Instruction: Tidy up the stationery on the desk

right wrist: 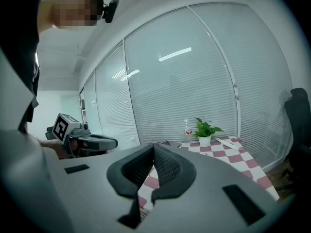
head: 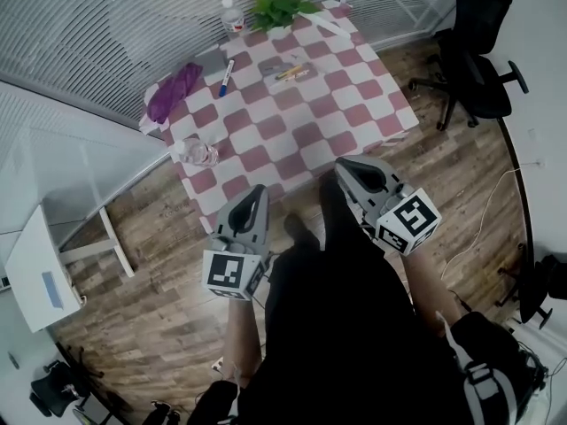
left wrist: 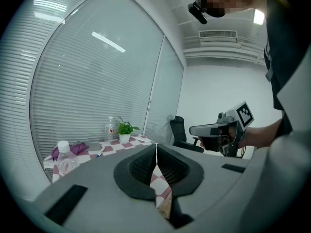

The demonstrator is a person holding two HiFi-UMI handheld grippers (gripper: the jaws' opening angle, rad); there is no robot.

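Nearest the head camera is the person's dark-clad body, with both tools held out ahead of it, just short of the desk's (head: 306, 135) near edge.

**Jaws.** The left gripper (head: 259, 191) has its pads pressed together with nothing between them. The right gripper (head: 342, 165) is likewise closed and empty. Each gripper view looks along its own jaws, over the checked cloth towards the far side.

**Progress.** By my judgement the tidying has not begun.
- Marker (head: 227, 77): lies loose on the far left part of the cloth.
- Pens (head: 289, 69): a small cluster sits on a grey pad near the far middle.
- White strip (head: 324, 23): lies by the far right corner; its kind cannot be determined.
- Other items: a purple pouch (head: 174, 91) rests at the left edge and a potted plant (head: 279, 5) at the far edge. One bottle (head: 197, 153) stands near the left front corner and a second bottle (head: 232, 16) stands beside the plant.
- No container for gathered items is evident, unless the pouch serves.

**Relation to jaws.** All the stationery lies well apart from both grippers, across most of the desk, and neither tool touches anything. The marker sits on the left gripper's side. The pen cluster lies roughly between the two lines of approach. Everything remains to be collected.
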